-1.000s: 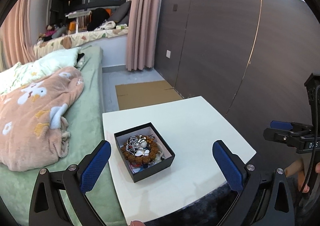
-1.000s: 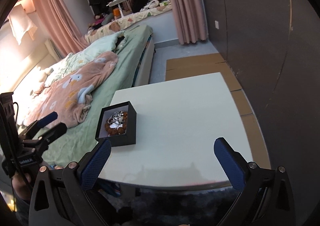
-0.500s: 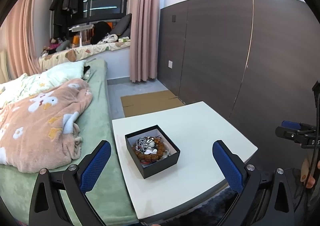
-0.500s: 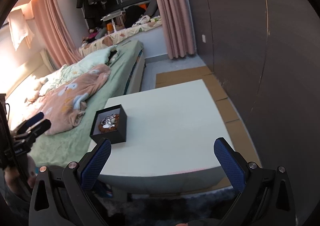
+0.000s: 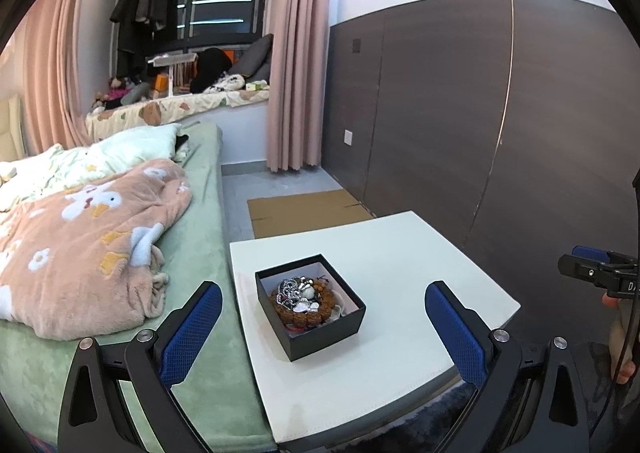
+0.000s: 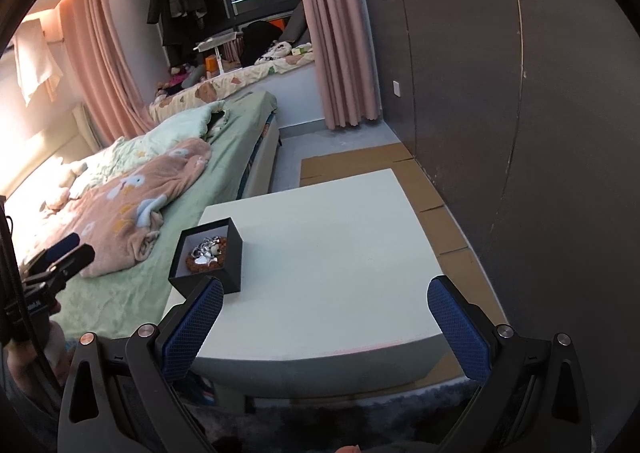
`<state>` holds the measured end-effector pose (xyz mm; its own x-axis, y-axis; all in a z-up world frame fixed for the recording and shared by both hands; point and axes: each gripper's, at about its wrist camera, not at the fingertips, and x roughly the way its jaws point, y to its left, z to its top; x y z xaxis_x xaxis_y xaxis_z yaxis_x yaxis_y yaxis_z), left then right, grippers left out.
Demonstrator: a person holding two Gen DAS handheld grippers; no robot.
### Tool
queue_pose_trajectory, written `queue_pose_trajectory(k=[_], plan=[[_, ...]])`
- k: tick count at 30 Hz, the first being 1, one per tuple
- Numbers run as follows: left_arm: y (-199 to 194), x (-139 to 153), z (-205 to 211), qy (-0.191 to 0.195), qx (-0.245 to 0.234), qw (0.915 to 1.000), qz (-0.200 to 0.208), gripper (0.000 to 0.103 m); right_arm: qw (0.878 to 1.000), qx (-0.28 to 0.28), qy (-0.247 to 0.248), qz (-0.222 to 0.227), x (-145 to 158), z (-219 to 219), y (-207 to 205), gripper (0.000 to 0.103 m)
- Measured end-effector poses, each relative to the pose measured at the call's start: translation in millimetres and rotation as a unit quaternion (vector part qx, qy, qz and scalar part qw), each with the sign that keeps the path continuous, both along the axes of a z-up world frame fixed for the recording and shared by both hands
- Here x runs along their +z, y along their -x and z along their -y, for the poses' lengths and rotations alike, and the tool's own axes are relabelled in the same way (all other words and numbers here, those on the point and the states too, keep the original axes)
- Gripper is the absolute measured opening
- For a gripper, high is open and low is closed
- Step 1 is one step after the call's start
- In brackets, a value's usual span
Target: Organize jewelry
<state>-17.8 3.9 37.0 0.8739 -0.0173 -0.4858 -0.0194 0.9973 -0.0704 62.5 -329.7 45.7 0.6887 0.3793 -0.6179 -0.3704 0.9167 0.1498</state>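
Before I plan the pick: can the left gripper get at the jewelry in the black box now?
Probably yes. The black box has no lid, the left gripper faces it with open jaws, and nothing lies between.

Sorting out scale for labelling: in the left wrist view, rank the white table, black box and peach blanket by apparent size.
1. peach blanket
2. white table, nearly as big, so that order is unsure
3. black box, clearly smallest

A white table (image 6: 328, 253) beside a green bed (image 6: 120, 293) holds an open black box (image 6: 232, 249) of tangled jewelry (image 6: 206, 255) at its left edge, framed by the right gripper (image 6: 324, 317) with blue pads spread wide, the left gripper (image 6: 60, 257) at far left.
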Motion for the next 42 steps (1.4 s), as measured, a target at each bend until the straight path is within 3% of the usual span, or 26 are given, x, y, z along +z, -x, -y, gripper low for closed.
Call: queue_pose_trajectory(k=[7,19,29,42], plan=[[0,-2,0,0.006,0.002,1.0,-0.006,0.101,1.0,-0.001,0.012,0.003,-1,-6,2,0.103],[-2,-2,-3,0.013,0.008,0.9999,-0.007,0.101,1.0,-0.011,-0.026,-0.013,-3,5,0,0.103],[-5,-3,0,0.006,0.004,0.9999,-0.012,0.101,1.0,-0.006,-0.011,-0.005,-3,-6,4,0.103],[-8,-5,-4,0.021,0.012,0.9997,-0.007,0.101,0.999,-0.016,-0.036,-0.006,-3,2,2,0.103]])
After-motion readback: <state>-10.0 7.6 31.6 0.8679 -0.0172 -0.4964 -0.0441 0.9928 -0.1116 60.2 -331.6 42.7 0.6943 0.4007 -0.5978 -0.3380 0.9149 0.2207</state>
